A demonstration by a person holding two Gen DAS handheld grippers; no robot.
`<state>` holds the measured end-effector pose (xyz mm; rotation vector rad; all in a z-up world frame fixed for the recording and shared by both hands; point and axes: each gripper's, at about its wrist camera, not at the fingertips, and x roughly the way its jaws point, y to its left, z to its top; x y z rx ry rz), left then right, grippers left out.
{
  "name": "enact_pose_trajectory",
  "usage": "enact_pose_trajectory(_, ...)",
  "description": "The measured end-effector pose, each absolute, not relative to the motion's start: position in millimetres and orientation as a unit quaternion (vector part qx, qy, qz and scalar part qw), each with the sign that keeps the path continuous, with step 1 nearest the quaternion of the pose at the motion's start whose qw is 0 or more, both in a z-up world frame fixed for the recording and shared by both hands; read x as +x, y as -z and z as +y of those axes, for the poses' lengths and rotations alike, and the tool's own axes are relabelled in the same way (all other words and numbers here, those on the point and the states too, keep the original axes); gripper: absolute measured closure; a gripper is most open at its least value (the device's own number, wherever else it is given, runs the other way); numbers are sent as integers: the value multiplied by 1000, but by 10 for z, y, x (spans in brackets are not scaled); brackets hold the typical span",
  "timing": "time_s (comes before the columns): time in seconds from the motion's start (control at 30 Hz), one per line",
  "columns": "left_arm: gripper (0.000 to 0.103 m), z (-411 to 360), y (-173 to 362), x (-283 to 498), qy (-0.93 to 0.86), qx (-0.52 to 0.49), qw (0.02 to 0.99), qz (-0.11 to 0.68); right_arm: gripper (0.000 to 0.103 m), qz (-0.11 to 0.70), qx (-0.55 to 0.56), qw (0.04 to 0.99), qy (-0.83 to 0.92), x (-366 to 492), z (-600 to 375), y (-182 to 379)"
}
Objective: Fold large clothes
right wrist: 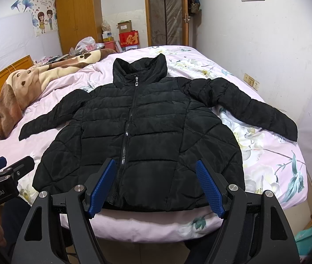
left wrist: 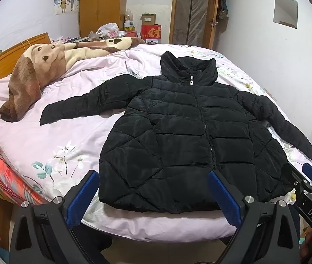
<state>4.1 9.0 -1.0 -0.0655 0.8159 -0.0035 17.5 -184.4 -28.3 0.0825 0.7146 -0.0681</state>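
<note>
Left wrist: jacket (left wrist: 178, 136) hem beside bed (left wrist: 156, 226) edge.

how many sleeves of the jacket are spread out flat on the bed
2. One sleeve stretches out toward the brown blanket; the other sleeve stretches toward the wall side. Both lie flat, unfolded, on the black jacket.

Both cameras sit low at the foot of the bed (left wrist: 46, 136), looking up it. Both see the black jacket (left wrist: 178, 136) close, mid-frame.
</note>
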Motion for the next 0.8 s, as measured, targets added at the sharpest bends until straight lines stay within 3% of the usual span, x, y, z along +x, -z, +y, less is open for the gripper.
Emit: enact_pose_trajectory(0.8,3,133,45,65,-2,-33,916,399,28,351,39,935,34,184,-1855,297)
